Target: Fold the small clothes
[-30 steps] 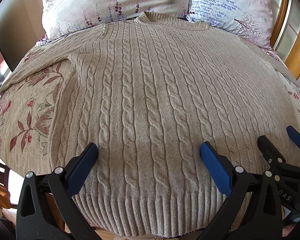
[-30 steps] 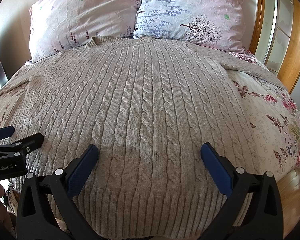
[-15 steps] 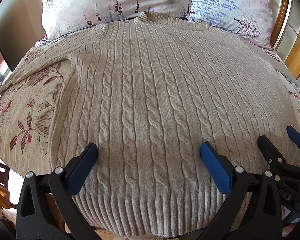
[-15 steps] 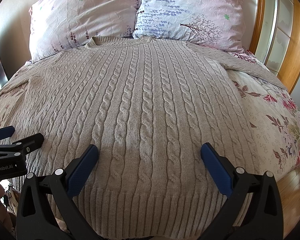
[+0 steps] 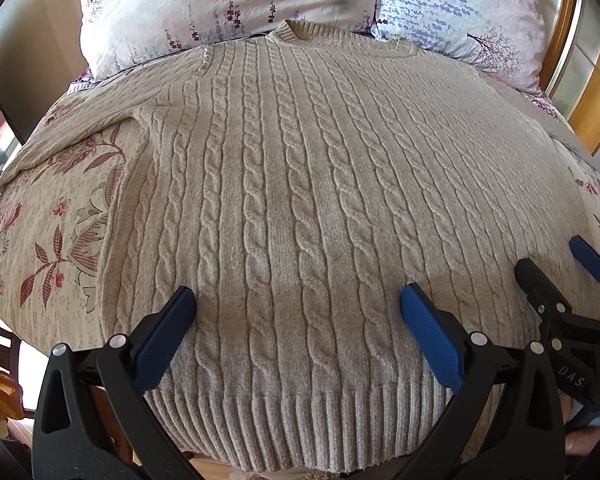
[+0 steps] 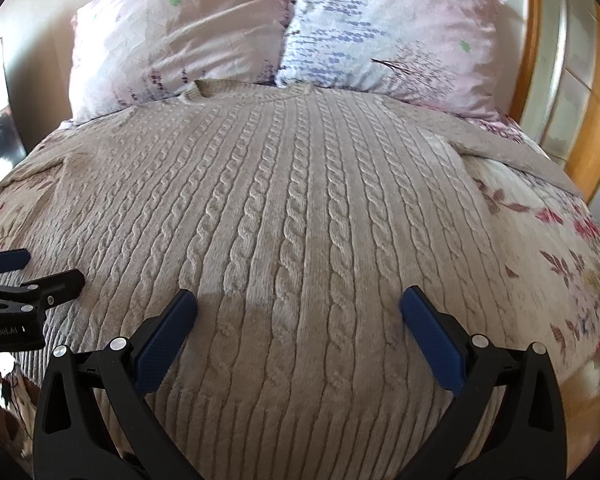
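Note:
A beige cable-knit sweater (image 5: 300, 184) lies flat and face up on the bed, collar toward the pillows, ribbed hem at the near edge; it also fills the right wrist view (image 6: 300, 220). Both sleeves spread out sideways. My left gripper (image 5: 298, 308) hovers open over the lower left half of the hem, nothing between its blue pads. My right gripper (image 6: 298, 308) is open above the lower right half, also empty. Each gripper shows at the edge of the other's view: the right gripper (image 5: 560, 272), the left gripper (image 6: 32, 272).
Two floral pillows (image 5: 228, 4) (image 6: 392, 28) lie at the head of the bed. A floral quilt (image 5: 56, 216) covers the mattress around the sweater. A wooden frame with panels (image 6: 572, 92) stands along the right side. The bed's near edge drops to the floor (image 6: 588, 400).
The right wrist view has shifted and blurred: my right gripper has risen or tilted a little, still open. The left gripper and the sweater have not moved.

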A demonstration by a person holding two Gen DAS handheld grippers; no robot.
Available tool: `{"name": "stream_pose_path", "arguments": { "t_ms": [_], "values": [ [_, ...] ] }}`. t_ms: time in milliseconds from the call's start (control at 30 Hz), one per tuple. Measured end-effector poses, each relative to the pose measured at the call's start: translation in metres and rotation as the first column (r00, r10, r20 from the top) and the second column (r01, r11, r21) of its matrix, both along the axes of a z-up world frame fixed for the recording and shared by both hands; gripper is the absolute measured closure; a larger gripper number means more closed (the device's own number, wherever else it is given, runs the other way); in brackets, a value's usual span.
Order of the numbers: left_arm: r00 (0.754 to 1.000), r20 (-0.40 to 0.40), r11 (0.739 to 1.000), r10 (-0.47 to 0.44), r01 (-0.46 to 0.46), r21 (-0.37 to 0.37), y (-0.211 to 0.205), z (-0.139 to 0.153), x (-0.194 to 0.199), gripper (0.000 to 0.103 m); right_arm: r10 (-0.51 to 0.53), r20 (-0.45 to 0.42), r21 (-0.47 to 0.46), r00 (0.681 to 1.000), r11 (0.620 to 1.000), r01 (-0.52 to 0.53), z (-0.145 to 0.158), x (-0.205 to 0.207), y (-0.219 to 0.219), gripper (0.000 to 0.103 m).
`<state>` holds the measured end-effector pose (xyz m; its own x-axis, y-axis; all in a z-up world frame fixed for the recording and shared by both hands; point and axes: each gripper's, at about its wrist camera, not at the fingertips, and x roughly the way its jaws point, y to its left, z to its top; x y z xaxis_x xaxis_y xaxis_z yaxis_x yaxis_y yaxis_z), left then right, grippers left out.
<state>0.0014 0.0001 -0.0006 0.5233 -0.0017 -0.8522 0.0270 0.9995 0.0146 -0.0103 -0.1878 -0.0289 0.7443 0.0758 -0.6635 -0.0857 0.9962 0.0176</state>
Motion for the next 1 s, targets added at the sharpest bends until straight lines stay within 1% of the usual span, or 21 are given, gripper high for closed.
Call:
{"name": "stream_pose_path", "arguments": {
  "t_ms": [100,200,300,333,400,433,500,533,567,600,633,667,700,733,767,800,833,900,933,1000],
  "values": [
    [1.000,0.005,1.000,-0.010,0.010,0.000,0.002,0.000,0.000,0.002,0.037,-0.013,0.012,0.999,0.999,-0.037,0.001,0.006,-0.004,0.001],
    [1.000,0.012,1.000,-0.028,0.028,0.002,0.002,-0.001,0.002,0.002,0.020,-0.028,0.075,0.999,0.997,-0.018,0.008,0.016,-0.024,0.001],
    [0.999,0.016,0.999,-0.051,0.051,0.004,0.002,0.000,0.006,0.002,-0.044,-0.037,0.189,0.998,0.981,0.050,0.021,0.031,-0.061,0.001],
    [0.998,0.018,0.998,-0.061,0.061,0.007,0.002,0.002,0.009,0.002,-0.073,-0.037,0.241,0.997,0.967,0.079,0.026,0.038,-0.080,0.001],
    [0.996,0.032,0.997,-0.081,0.081,0.013,0.002,0.005,0.015,0.002,-0.130,-0.042,0.312,0.991,0.940,0.137,0.034,0.049,-0.112,0.002],
    [0.995,0.047,0.996,-0.090,0.089,0.023,0.001,0.008,0.018,0.002,-0.176,-0.049,0.363,0.983,0.914,0.182,0.038,0.057,-0.135,0.005],
    [0.990,0.092,0.993,-0.106,0.101,0.062,0.000,0.017,0.024,0.002,-0.242,-0.073,0.451,0.967,0.857,0.249,0.043,0.069,-0.173,0.018],
    [0.986,0.116,0.991,-0.119,0.111,0.079,-0.001,0.022,0.027,0.002,-0.295,-0.103,0.506,0.950,0.806,0.305,0.044,0.079,-0.203,0.020],
    [0.981,0.143,0.988,-0.134,0.121,0.093,-0.002,0.028,0.031,0.002,-0.320,-0.118,0.530,0.940,0.780,0.332,0.043,0.084,-0.218,0.024],
    [0.977,0.160,0.987,-0.138,0.123,0.100,-0.001,0.032,0.035,0.002,-0.369,-0.144,0.559,0.918,0.735,0.383,0.042,0.092,-0.243,0.028],
    [0.975,0.172,0.987,-0.140,0.124,0.100,-0.001,0.036,0.040,0.002,-0.401,-0.165,0.570,0.901,0.707,0.419,0.040,0.097,-0.258,0.030],
    [0.973,0.181,0.988,-0.142,0.126,0.093,0.000,0.041,0.047,0.002,-0.437,-0.197,0.583,0.877,0.667,0.464,0.036,0.102,-0.276,0.032],
    [0.972,0.185,0.989,-0.142,0.130,0.075,0.002,0.045,0.054,0.002,-0.456,-0.223,0.599,0.862,0.633,0.490,0.032,0.106,-0.289,0.035],
    [0.972,0.184,0.989,-0.143,0.136,0.050,0.005,0.049,0.060,0.002,-0.473,-0.256,0.622,0.843,0.587,0.518,0.025,0.111,-0.305,0.037],
    [0.972,0.183,0.989,-0.145,0.145,0.016,0.007,0.052,0.068,0.002,-0.483,-0.267,0.630,0.834,0.568,0.530,0.020,0.113,-0.310,0.040],
    [0.972,0.185,0.989,-0.143,0.146,-0.005,0.009,0.056,0.074,0.002,-0.496,-0.292,0.635,0.817,0.538,0.554,0.014,0.117,-0.320,0.041],
    [0.973,0.187,0.990,-0.136,0.141,-0.011,0.011,0.058,0.080,0.002,-0.505,-0.303,0.637,0.808,0.524,0.566,0.011,0.120,-0.324,0.041],
    [0.973,0.194,0.991,-0.127,0.130,-0.004,0.008,0.062,0.094,0.002,-0.524,-0.323,0.633,0.788,0.500,0.591,0.005,0.126,-0.332,0.043],
    [0.972,0.201,0.992,-0.124,0.125,0.008,0.006,0.063,0.098,0.002,-0.528,-0.330,0.635,0.783,0.490,0.598,0.004,0.129,-0.335,0.044],
    [0.965,0.228,0.992,-0.129,0.125,0.033,0.002,0.064,0.104,0.002,-0.538,-0.337,0.636,0.773,0.476,0.608,0.000,0.134,-0.337,0.048]
  ]
}}
